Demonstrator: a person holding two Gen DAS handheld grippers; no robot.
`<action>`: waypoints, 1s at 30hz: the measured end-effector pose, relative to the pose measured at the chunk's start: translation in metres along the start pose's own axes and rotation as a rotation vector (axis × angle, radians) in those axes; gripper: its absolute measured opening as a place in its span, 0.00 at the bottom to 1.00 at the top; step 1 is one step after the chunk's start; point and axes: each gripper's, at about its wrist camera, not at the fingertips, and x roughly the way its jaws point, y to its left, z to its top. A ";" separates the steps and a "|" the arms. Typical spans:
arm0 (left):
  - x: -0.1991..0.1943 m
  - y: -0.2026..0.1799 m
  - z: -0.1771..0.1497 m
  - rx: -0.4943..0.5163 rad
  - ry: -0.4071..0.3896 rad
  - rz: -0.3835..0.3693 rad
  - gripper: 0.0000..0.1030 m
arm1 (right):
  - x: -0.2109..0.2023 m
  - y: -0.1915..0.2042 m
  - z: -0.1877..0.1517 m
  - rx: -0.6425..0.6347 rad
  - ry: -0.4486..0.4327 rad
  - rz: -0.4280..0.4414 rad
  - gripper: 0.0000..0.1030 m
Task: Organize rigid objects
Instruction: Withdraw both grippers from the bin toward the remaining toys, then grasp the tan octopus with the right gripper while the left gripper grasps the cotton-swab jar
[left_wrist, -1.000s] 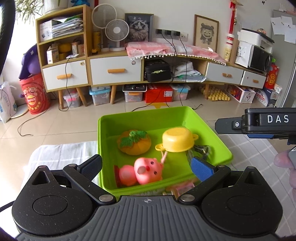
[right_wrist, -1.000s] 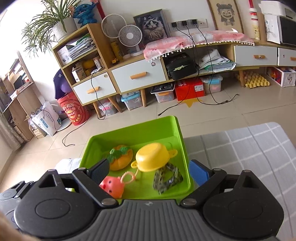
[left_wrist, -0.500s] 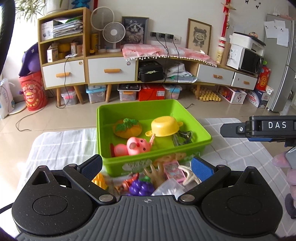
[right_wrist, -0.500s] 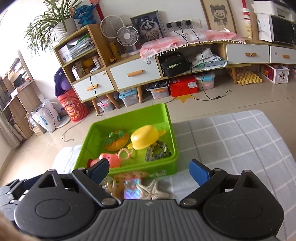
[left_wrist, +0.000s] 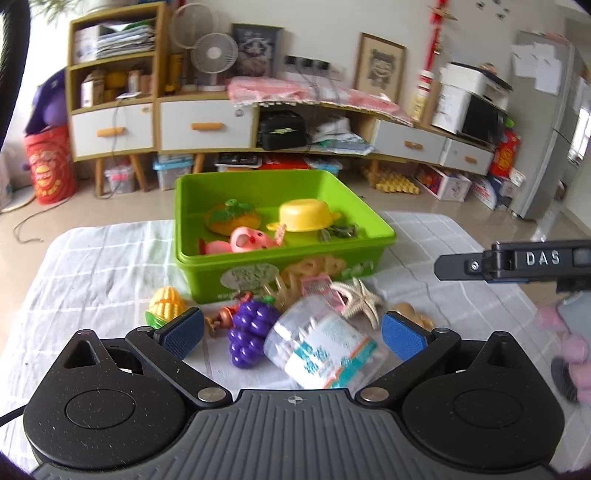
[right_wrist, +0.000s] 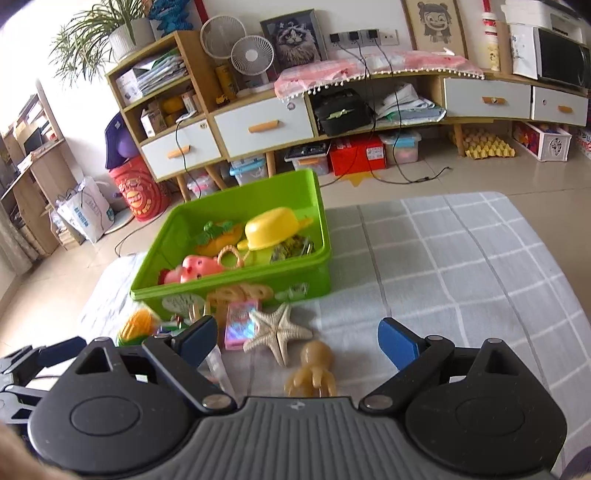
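While both grippers hang over the near edge of the checked cloth (right_wrist: 461, 258), neither has hold of anything: the left gripper (left_wrist: 293, 332) stands wide open with a clear plastic tub of cotton swabs (left_wrist: 321, 350) lying on its side between its blue pads, untouched as far as I can tell, and the right gripper (right_wrist: 295, 338) is just as wide, framing a tan octopus toy (right_wrist: 314, 365) and a starfish (right_wrist: 277, 330). Toy grapes (left_wrist: 251, 328), a corn cob (left_wrist: 166, 304) and a pink card (right_wrist: 240, 323) lie loose just in front of the green bin (left_wrist: 284, 273), probably waiting to be sorted. Inside the bin already sit a yellow pot (left_wrist: 304, 214), a pink pig (left_wrist: 245, 238) and an orange persimmon toy (left_wrist: 231, 218), so I judge it the collecting place
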 end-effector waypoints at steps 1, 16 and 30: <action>0.001 -0.001 -0.004 0.019 0.008 -0.013 0.98 | 0.000 -0.001 -0.003 -0.003 0.012 0.000 0.75; 0.030 -0.018 -0.025 0.236 0.048 -0.102 0.98 | 0.028 -0.020 -0.013 0.137 0.229 -0.039 0.75; 0.051 -0.023 -0.020 0.223 0.043 -0.084 0.92 | 0.060 -0.026 -0.014 0.282 0.292 -0.058 0.75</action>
